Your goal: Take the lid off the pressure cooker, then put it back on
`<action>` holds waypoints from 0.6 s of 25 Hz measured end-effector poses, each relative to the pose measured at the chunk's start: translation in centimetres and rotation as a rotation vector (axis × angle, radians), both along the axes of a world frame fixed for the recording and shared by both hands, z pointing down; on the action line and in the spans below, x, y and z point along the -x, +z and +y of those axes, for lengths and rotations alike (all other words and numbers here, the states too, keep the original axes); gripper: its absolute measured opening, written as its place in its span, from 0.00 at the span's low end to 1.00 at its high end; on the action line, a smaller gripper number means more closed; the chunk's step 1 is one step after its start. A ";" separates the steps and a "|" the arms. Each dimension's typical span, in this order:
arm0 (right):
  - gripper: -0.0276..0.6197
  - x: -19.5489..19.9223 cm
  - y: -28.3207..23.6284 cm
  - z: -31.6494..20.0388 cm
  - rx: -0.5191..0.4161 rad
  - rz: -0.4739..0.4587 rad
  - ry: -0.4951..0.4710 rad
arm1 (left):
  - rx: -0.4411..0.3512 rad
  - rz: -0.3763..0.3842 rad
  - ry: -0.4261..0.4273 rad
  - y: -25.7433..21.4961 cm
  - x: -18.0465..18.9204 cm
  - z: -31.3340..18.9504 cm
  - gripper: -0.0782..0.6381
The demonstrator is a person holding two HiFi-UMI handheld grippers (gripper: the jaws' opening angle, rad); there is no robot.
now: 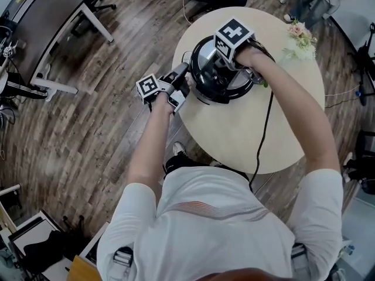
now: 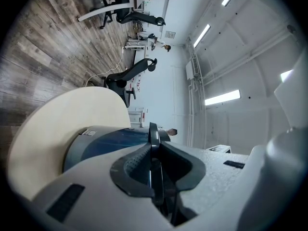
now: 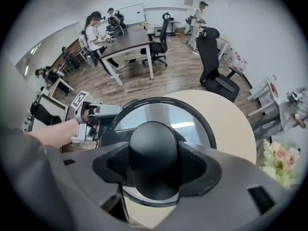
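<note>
The person wore a white short-sleeved shirt [image 1: 234,227] with thin orange stripes. The left gripper [image 2: 154,153] and right gripper [image 3: 156,165] were grey, dark-padded, with black-and-white marker cubes [image 1: 233,36]; a black cable [image 1: 263,127] trailed.

We hold our left gripper [image 1: 179,75] just left of the head view's centre, roughly level, with its marker cube [image 1: 148,88] toward the lower left. Its jaws stand almost together, pinching a thin black tab [image 2: 154,138] seen edge-on between the pads. Our left forearm [image 1: 149,145] runs up to it from the lower middle. Our right arm [image 1: 299,110] climbs the right side of the frame and bends in toward the upper centre, where the right gripper [image 1: 221,69] points straight down. Its jaws sit wide, pads pressed on either side of a round black knob [image 3: 154,150].
</note>
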State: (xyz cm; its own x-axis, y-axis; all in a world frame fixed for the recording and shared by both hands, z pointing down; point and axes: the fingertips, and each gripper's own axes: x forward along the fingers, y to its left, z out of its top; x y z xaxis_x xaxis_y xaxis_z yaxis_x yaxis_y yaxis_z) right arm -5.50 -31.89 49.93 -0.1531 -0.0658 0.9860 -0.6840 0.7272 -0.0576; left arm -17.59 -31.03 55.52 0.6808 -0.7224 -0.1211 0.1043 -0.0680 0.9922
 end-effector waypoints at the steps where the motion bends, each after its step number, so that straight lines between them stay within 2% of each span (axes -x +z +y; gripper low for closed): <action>1: 0.50 -0.1 0.0 0.0 0.001 0.003 0.027 | -0.001 0.000 0.000 0.0 0.0 0.0 0.19; 4: 0.50 -0.2 -0.1 0.0 -0.003 0.007 0.050 | 0.000 -0.003 0.008 0.0 -0.1 0.2 0.19; 9: 0.49 0.0 -0.3 0.2 -0.029 -0.013 -0.009 | 0.000 -0.013 0.025 0.1 0.0 0.2 0.19; 15: 0.48 -0.4 -1.2 0.3 -0.018 -0.027 -0.047 | -0.003 -0.006 0.021 0.2 -0.1 0.1 0.19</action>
